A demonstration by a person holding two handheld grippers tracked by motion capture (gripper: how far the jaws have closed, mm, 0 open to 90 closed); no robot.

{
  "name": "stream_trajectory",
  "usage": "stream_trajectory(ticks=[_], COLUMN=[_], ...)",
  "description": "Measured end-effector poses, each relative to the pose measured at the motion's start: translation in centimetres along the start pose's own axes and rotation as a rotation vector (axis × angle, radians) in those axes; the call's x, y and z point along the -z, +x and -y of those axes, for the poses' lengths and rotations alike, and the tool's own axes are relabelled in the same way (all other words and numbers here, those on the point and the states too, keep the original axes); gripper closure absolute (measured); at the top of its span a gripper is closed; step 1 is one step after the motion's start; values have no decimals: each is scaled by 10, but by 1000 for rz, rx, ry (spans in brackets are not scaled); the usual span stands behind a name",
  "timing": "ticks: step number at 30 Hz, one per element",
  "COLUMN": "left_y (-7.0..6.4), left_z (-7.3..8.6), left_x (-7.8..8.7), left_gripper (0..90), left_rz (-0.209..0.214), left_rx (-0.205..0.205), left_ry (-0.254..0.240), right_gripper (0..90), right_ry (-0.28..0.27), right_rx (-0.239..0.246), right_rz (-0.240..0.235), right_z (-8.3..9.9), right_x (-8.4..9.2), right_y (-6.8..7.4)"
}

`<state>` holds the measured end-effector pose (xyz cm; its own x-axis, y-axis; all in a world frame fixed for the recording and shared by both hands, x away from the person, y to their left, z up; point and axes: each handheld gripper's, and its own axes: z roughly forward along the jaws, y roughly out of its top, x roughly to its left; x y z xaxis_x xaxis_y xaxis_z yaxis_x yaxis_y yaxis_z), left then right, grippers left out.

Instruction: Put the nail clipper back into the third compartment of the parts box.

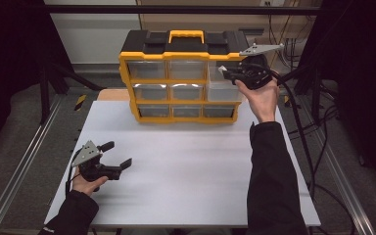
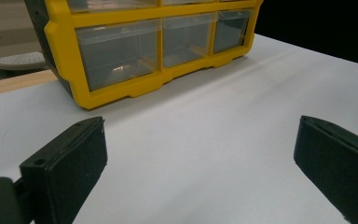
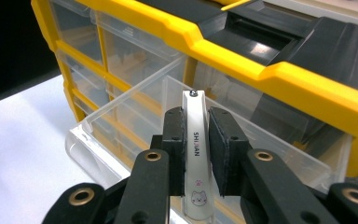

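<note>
Left tool [image 1: 119,155] resting low on the white worktop [image 1: 191,171], jaws spread wide with nothing between them, well apart from the cabinet. Yellow and black drawer cabinet [image 1: 181,81] standing upright at the far edge of the worktop, clear drawers in three rows. Top right drawer [image 3: 135,116] pulled out toward the near side. Right tool [image 3: 196,154] raised at the cabinet's upper right corner, clamped tight on a slim white pen-like item [image 3: 196,158] printed with letters and a small cat face, held just above the pulled-out drawer.
</note>
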<state>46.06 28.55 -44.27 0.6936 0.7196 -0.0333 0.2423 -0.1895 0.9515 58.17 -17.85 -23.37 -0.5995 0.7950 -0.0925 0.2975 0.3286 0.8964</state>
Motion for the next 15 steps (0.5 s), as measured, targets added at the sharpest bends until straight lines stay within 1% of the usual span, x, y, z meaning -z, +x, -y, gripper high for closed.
stream_trajectory(ticks=[7, 11, 13, 15], left_y=[0, 0, 0, -1], left_z=[0, 0, 0, 0], left_x=[0, 0, 0, 0], left_gripper=[23, 23, 23, 23], left_rz=[1, 1, 1, 1], left_rx=[-1, 0, -1, -1], left_ry=[1, 2, 3, 2], right_gripper=[770, 766, 739, 694], right_ry=[27, 27, 17, 5], right_rx=[-4, -24, -20, -30], right_rz=[-3, -8, -4, -6], right_z=[2, 3, 3, 3], right_x=[-2, -2, -1, 0], right_y=[0, -1, -1, -1])
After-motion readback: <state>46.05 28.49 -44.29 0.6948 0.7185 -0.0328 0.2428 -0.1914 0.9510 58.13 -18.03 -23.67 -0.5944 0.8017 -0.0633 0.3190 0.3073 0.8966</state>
